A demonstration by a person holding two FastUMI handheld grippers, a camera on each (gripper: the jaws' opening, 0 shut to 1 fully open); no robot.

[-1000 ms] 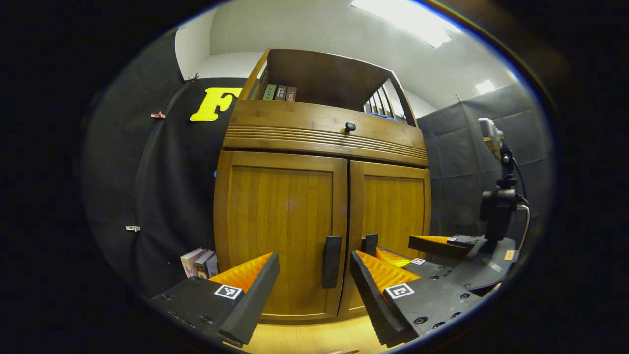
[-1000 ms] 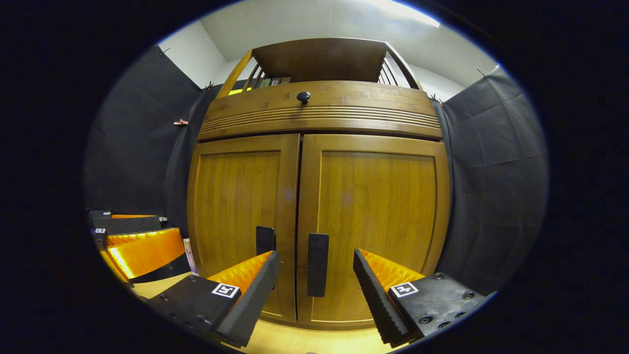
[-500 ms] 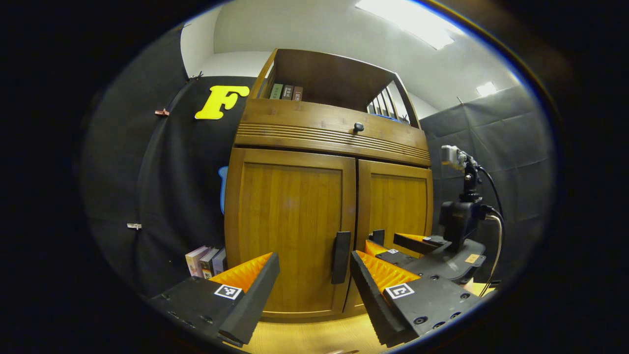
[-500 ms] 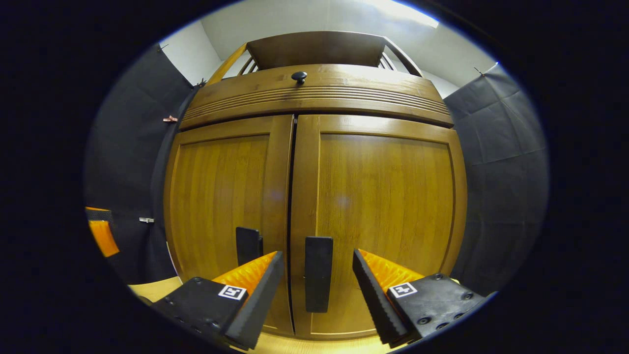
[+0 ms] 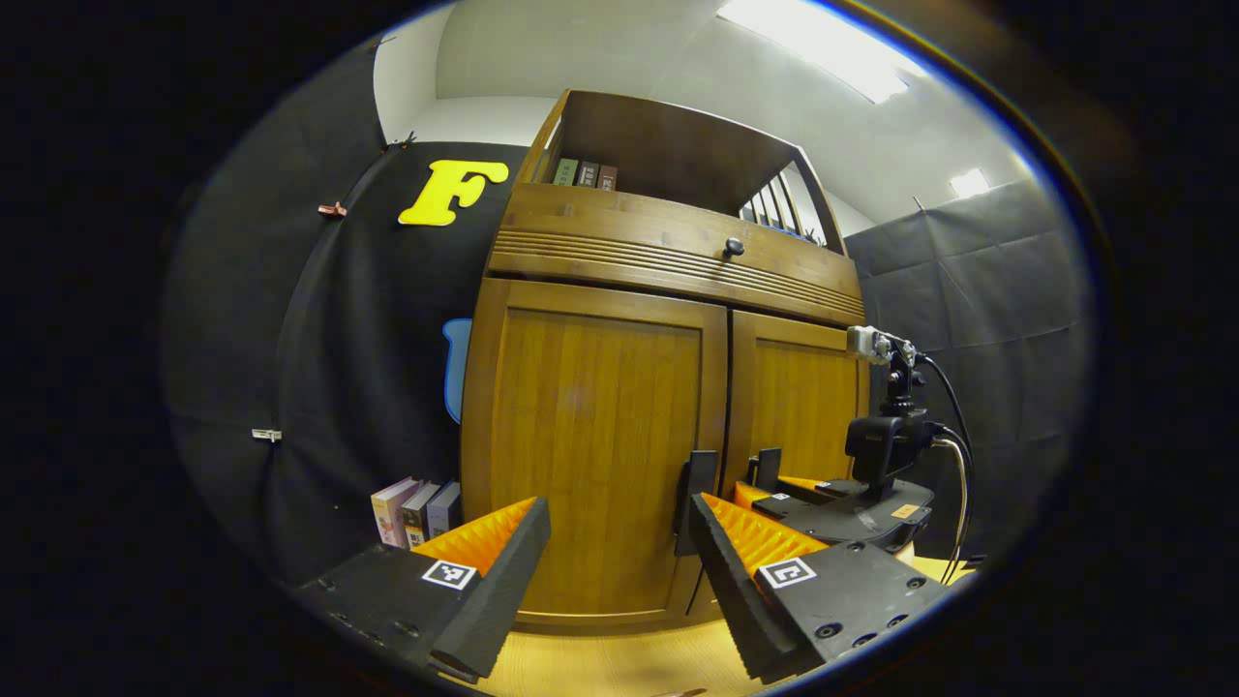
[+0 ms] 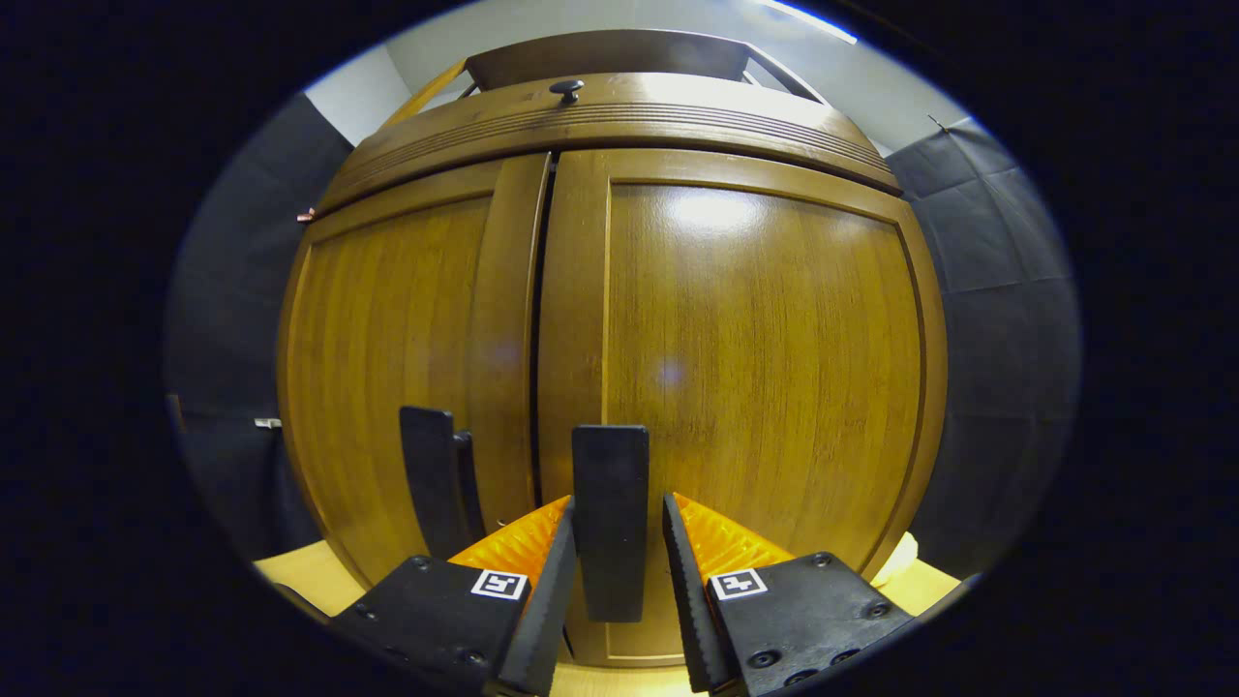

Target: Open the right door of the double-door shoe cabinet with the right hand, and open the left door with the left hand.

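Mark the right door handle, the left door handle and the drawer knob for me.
right door handle (image 6: 610,518): right gripper view, middle of the bar.
left door handle (image 6: 431,479): right gripper view, front face.
drawer knob (image 5: 734,247): left gripper view, knob head.

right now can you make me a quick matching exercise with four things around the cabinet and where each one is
Things:
1. right door handle
2. left door handle
3. round knob
4. books

Places:
A. on the drawer front above the doors
B. on the floor left of the cabinet
C. between the right gripper's fingers
D. ahead of the open left gripper, not gripped

Pairs: 1-C, 2-D, 3-A, 4-B
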